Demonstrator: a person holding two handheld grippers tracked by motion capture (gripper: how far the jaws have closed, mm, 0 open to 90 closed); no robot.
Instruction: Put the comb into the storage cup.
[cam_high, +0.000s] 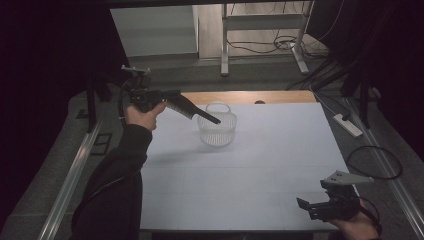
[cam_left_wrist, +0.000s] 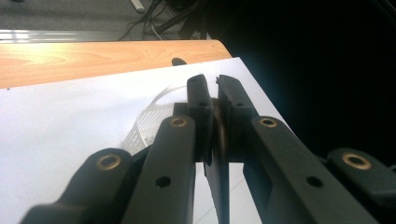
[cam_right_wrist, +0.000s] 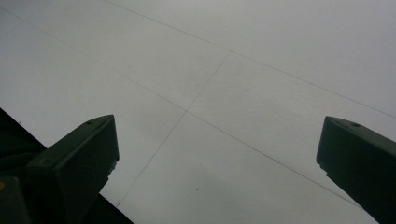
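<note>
nearest to me, at the bottom right of the high view, my right gripper (cam_high: 306, 206) sits low over the near right corner of the white table cover (cam_high: 260, 170), held in the right hand (cam_high: 356, 227), its grey three-cornered plate (cam_high: 344, 178) on top. in the right gripper view its jaws stand spread wide apart with nothing between them, and below them i see bare white sheet crossed by faint fold lines.

farther up on the left, my dark sleeve (cam_high: 117, 175) reaches forward and the left hand (cam_high: 144, 116) holds the left gripper (cam_high: 216, 121) raised over the far left part of the table, pointing right and slightly down. its tip is at the near rim of the small white mesh basket (cam_high: 217, 129), which stands upright on the cover toward the far middle, handle (cam_high: 218, 106) up. whether the tip touches the rim i cannot tell.

in the left gripper view the jaws are pressed nearly together on a thin dark flat piece (cam_left_wrist: 217, 168) clamped edge-on between them; i cannot tell what it is. the basket (cam_left_wrist: 148, 123) shows just beyond and partly behind them.

past the cover, a strip of bare wooden tabletop (cam_high: 250, 96) runs along the far edge.
</note>
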